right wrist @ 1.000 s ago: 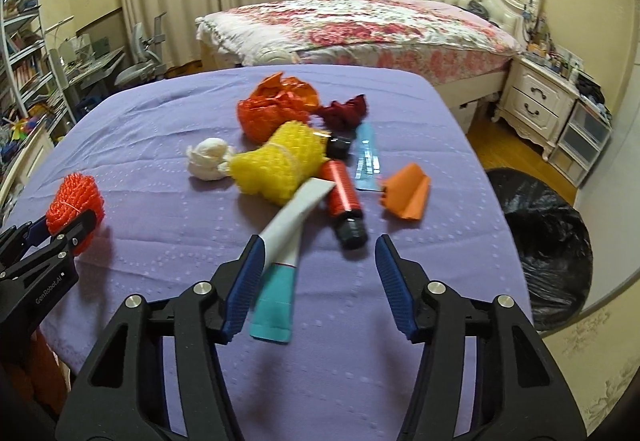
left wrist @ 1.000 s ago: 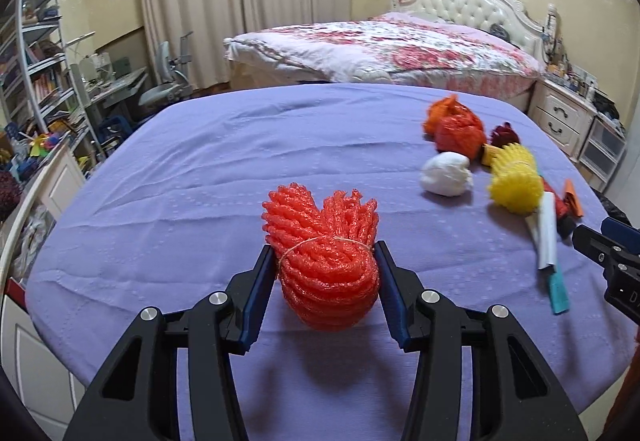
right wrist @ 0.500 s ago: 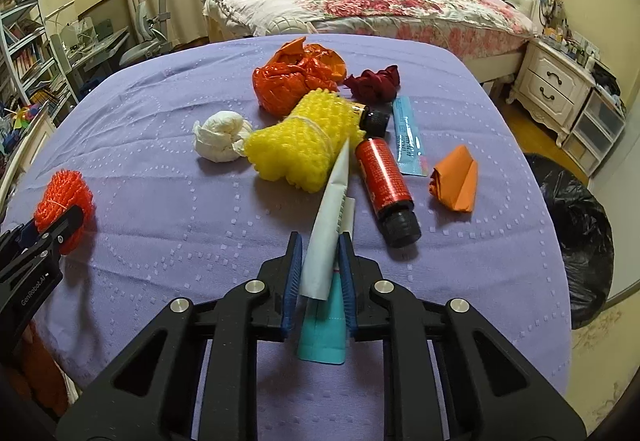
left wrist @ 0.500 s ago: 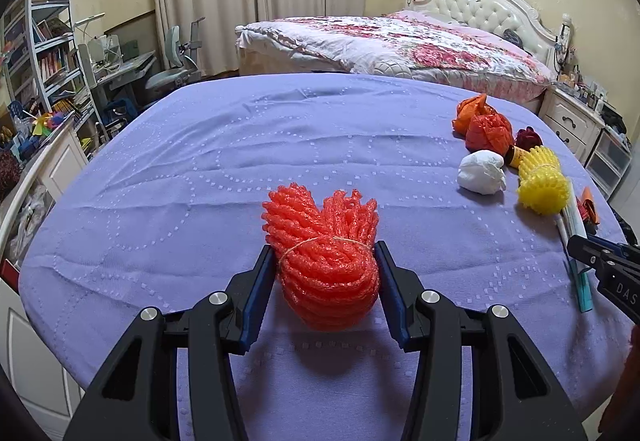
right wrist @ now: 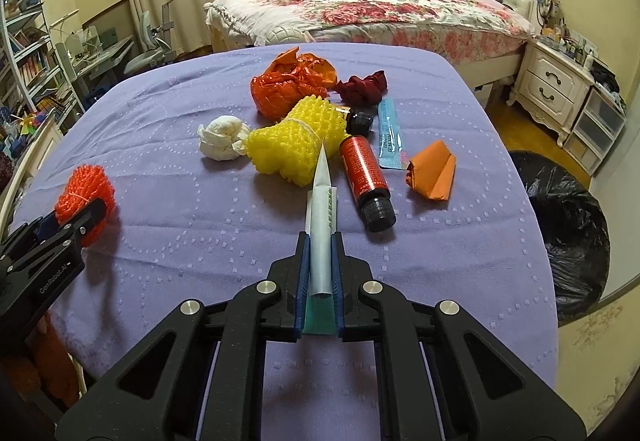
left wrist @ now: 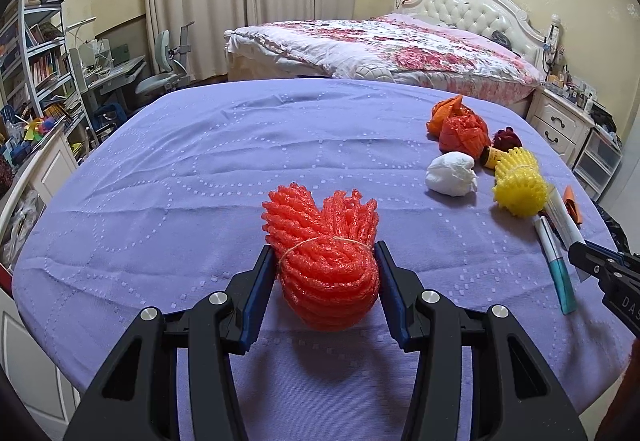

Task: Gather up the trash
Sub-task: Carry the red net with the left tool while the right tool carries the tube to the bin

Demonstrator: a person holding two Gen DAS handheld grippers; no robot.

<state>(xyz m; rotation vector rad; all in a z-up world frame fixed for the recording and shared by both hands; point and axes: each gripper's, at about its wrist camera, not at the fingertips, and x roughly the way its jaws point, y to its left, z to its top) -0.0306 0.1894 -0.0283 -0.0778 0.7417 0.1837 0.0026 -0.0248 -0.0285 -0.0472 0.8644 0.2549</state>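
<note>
Both our grippers grip trash on the purple table.

Our right gripper (right wrist: 319, 261), wide open a second ago, has just closed its jaws flat on the white and teal tube (right wrist: 320, 225), which was lying loose then. Our left gripper (left wrist: 326, 273) pinches the red foam net (left wrist: 324, 261) as before, jaws partly apart. Beyond lie the yellow foam net (right wrist: 292, 145), red bottle (right wrist: 364, 177) and orange bag (right wrist: 292, 81). Right of the table (right wrist: 460, 241), a black trash bag (right wrist: 568, 233) sits on the floor; we cannot tell its contents.
</note>
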